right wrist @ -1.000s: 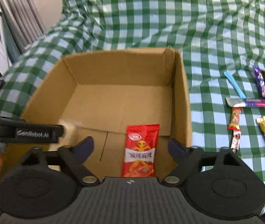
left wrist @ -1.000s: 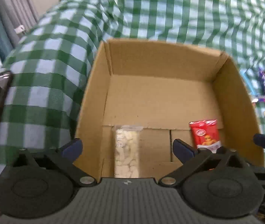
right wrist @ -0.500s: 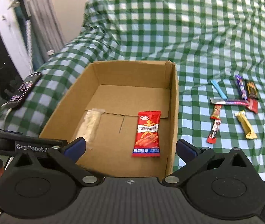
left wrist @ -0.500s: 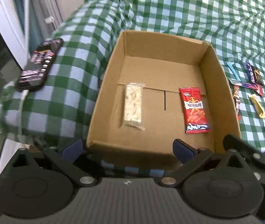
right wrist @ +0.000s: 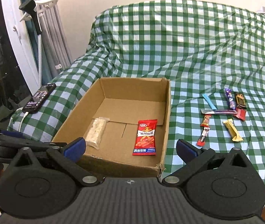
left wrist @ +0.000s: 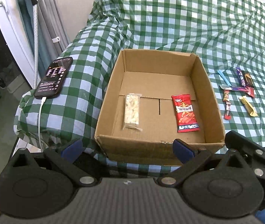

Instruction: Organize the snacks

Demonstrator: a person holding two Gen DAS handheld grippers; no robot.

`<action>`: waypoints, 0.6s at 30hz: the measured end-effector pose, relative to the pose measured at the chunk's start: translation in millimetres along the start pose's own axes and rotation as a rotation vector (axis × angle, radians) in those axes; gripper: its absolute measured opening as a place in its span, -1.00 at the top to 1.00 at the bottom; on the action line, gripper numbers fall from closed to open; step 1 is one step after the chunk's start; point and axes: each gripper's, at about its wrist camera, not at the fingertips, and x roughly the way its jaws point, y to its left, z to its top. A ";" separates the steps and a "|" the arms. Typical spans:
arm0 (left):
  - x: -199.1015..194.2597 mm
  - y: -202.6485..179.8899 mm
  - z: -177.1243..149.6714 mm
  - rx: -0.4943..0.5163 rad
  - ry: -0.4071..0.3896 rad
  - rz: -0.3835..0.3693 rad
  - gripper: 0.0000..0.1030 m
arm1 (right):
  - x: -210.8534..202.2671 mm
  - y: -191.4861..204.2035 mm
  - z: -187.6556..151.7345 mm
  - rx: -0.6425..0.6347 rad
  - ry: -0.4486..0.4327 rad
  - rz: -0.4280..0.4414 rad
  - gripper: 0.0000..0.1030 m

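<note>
Your left gripper [left wrist: 126,146] and right gripper [right wrist: 130,148] hang wide-jawed and empty off the bed's near edge, short of the cardboard box [left wrist: 212,100]. Inside the box, the pale nut bar [left wrist: 131,110] lies left and the red packet [left wrist: 185,113] right. Loose snacks [right wrist: 223,117] sit right of the box, a phone [left wrist: 55,77] by the bed's left edge. Both grippers have pulled back since a second ago

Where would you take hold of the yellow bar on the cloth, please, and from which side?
Grip the yellow bar across its narrow width at mid-length, coming straight down from above. It lies flat on the cloth, long and slim, clear of the other snacks, so the open right tool can straddle it.
</note>
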 end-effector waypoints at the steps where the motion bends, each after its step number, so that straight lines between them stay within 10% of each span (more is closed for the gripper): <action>1: -3.8 0.4 -1.1 -0.001 -0.005 0.002 -0.99 | -3.0 -0.1 -0.6 0.001 -0.006 0.002 -0.99; 18: -20.3 -4.5 -5.8 0.019 -0.035 0.018 -0.99 | -24.0 -1.8 -5.9 0.010 -0.050 0.015 -0.99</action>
